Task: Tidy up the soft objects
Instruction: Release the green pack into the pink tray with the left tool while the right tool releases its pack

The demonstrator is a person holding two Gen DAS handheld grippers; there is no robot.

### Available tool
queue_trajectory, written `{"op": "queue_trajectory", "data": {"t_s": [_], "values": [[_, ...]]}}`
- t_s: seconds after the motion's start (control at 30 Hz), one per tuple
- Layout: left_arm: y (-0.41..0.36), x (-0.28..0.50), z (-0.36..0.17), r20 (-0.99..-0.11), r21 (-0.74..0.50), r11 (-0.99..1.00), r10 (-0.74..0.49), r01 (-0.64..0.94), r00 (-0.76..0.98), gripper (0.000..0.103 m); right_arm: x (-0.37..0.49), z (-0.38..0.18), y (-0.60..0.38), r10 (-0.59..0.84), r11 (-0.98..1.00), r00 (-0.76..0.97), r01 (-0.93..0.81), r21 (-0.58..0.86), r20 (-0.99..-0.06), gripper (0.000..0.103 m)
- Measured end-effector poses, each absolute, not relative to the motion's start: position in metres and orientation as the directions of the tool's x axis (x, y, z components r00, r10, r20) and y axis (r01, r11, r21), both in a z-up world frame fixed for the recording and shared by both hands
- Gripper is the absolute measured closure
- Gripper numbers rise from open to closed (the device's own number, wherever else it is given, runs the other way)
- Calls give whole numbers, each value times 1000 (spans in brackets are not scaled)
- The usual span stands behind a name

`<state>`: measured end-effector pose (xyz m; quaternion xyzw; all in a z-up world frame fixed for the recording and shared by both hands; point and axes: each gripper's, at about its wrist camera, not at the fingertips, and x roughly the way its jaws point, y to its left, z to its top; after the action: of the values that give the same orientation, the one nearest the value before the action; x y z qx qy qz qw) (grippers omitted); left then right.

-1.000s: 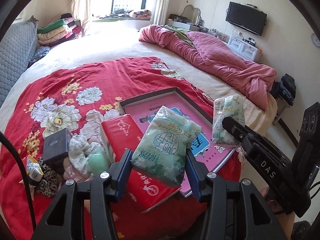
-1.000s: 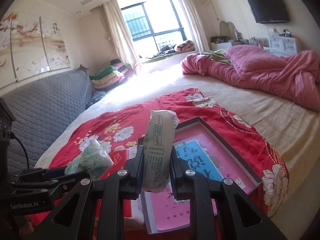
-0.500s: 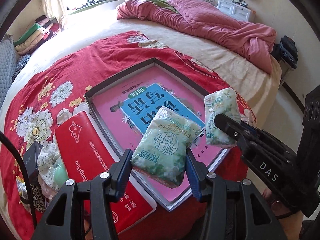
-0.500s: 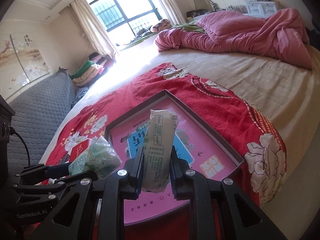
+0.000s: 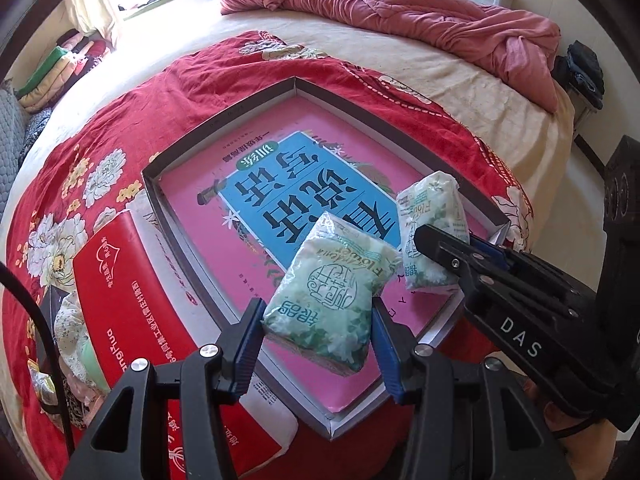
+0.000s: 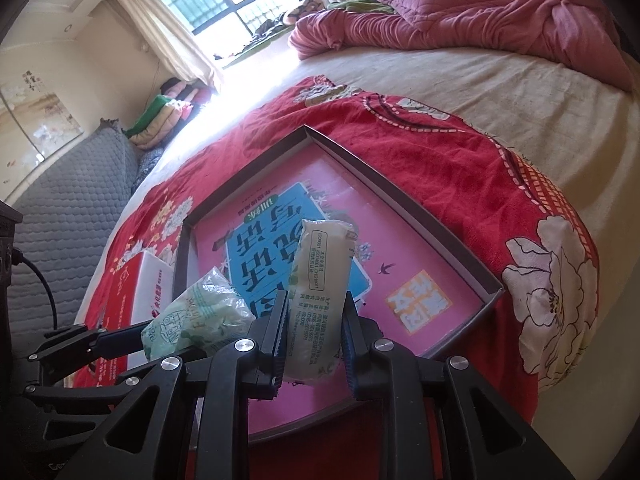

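Observation:
My left gripper (image 5: 316, 320) is shut on a green-and-white tissue pack (image 5: 332, 292) and holds it over the near corner of a shallow pink box (image 5: 224, 148). My right gripper (image 6: 314, 316) is shut on a second tissue pack (image 6: 320, 280), held edge-up above the same box (image 6: 404, 200). In the left wrist view the right gripper (image 5: 436, 240) shows with its pack (image 5: 434, 212) over the box's right side. In the right wrist view the left gripper's pack (image 6: 200, 316) shows at the left.
A large red tissue package (image 5: 132, 304) lies left of the box on the red floral blanket (image 5: 120, 120). A pile of small soft items (image 5: 72, 344) sits at the far left. A pink quilt (image 5: 420, 12) is bunched at the back of the bed.
Both grippers have moved forward and tipped down with their tissue packs, from beside the box to over its near part. Both grips are unchanged.

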<state>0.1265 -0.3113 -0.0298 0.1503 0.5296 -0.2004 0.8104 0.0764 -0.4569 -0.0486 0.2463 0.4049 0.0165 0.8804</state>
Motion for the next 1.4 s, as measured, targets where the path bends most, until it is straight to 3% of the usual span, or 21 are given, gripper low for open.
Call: {"op": "queue_trajectory", "data": {"t_s": [0.43, 0.9, 1.23, 1.4], "values": [[-315, 127, -39, -926, 18, 878, -166, 479, 339, 51, 75, -47, -470, 123, 890, 670, 252, 381, -732, 69], [-321, 122, -48, -931, 87, 867, -105, 491, 350, 50, 68, -39, -475, 8, 912, 680, 295, 285, -733, 60], [-319, 121, -48, -935, 47, 867, -136, 496, 326, 47, 64, -34, -479, -35, 916, 696, 310, 256, -717, 55], [-318, 118, -47, -935, 19, 867, -162, 498, 317, 44, 63, -33, -481, -37, 912, 701, 315, 264, -712, 47]]}}
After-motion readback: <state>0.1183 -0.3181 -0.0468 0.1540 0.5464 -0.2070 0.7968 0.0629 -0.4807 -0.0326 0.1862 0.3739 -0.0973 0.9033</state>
